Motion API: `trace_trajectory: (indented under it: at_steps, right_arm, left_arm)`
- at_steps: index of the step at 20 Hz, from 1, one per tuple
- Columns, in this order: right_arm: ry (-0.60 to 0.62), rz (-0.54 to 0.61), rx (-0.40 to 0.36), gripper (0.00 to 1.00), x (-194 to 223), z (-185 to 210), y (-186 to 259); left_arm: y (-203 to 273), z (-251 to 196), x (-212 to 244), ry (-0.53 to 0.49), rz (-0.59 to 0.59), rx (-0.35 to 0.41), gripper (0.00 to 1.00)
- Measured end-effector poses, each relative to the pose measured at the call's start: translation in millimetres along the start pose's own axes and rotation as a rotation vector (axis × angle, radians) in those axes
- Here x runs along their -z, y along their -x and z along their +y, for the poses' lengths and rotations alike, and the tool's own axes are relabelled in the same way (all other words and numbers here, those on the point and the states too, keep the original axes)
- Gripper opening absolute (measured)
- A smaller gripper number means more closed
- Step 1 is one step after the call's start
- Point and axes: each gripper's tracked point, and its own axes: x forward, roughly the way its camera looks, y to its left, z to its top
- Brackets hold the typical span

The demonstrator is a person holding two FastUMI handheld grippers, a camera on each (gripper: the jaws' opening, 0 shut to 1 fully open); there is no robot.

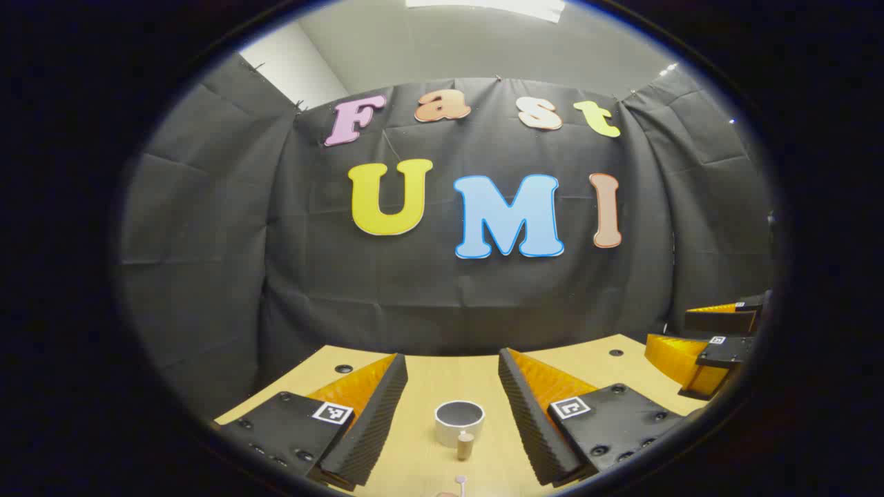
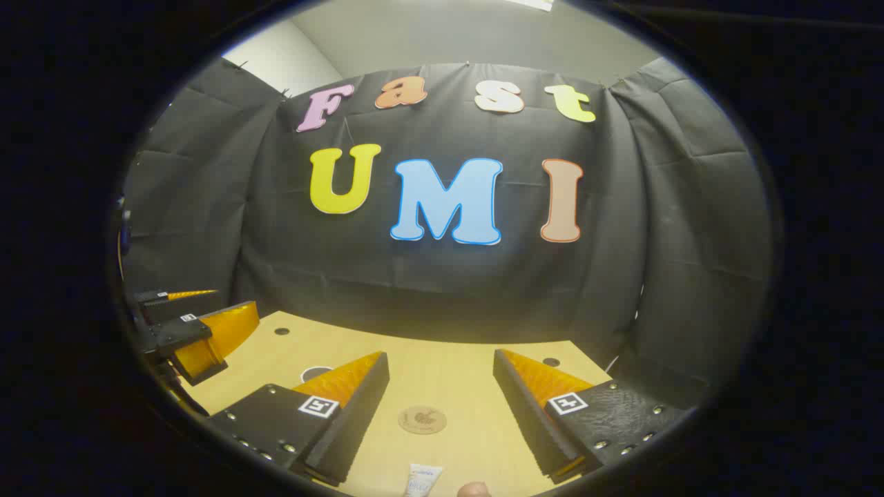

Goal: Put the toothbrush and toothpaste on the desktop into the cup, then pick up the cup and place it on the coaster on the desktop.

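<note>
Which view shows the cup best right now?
The left gripper view: the cup stands whole on the desk between that gripper's open jaws, its rim and inside visible. In the right gripper view only a sliver of its rim peeks past a jaw.

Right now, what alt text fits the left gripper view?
An open tool hangs above a wooden desktop, its fingers framing a white cup that stands upright and empty. A small upright cap-like piece stands just in front of the cup; the other tool sits at far right.

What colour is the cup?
White, with a darker inside; the cup shows best in the left gripper view.
</note>
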Motion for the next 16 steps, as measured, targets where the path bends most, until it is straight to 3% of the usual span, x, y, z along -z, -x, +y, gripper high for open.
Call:
trace_trajectory:
  at_steps: [8,16]
  right_arm:
    - [-0.049,0.096,-0.028,0.94,3,11,-13]
    - [-0.056,0.117,0.022,0.95,5,-1,-3]
  left_arm:
    - [-1,-4,2,-0.028,0.026,0.037,0.98]
    - [2,-9,7,-0.019,0.062,0.076,0.98]
